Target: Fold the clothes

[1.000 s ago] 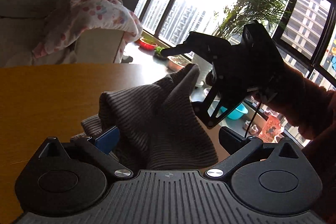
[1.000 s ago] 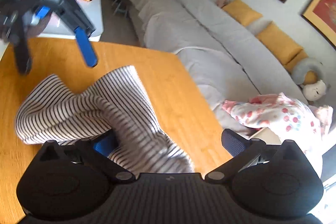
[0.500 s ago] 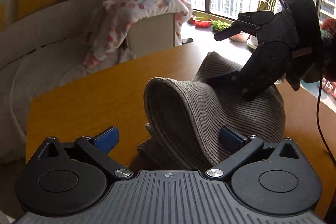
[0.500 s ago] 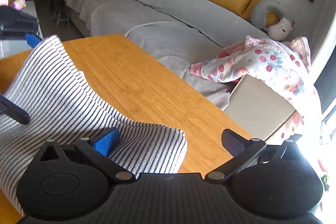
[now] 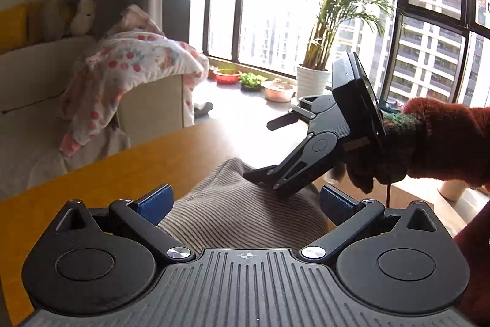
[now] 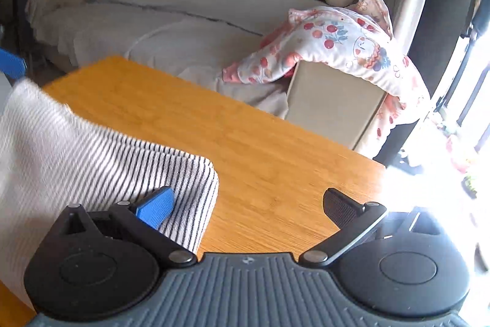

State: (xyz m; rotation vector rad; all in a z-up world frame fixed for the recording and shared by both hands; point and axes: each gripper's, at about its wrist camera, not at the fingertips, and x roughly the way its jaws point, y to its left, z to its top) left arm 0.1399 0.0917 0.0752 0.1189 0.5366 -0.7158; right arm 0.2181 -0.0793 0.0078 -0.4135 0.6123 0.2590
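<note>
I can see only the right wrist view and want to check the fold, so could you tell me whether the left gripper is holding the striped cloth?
Observer: No. In the left wrist view the left gripper is open, and the striped cloth lies loose between its fingers.
Operator: Thank you. How does my right gripper look from that side?
Observer: The right gripper is open as well, and its lower finger appears to rest on top of the cloth.
Operator: Is the cloth lying flat there?
Observer: No, it sits in a rounded mound on the table.
</note>
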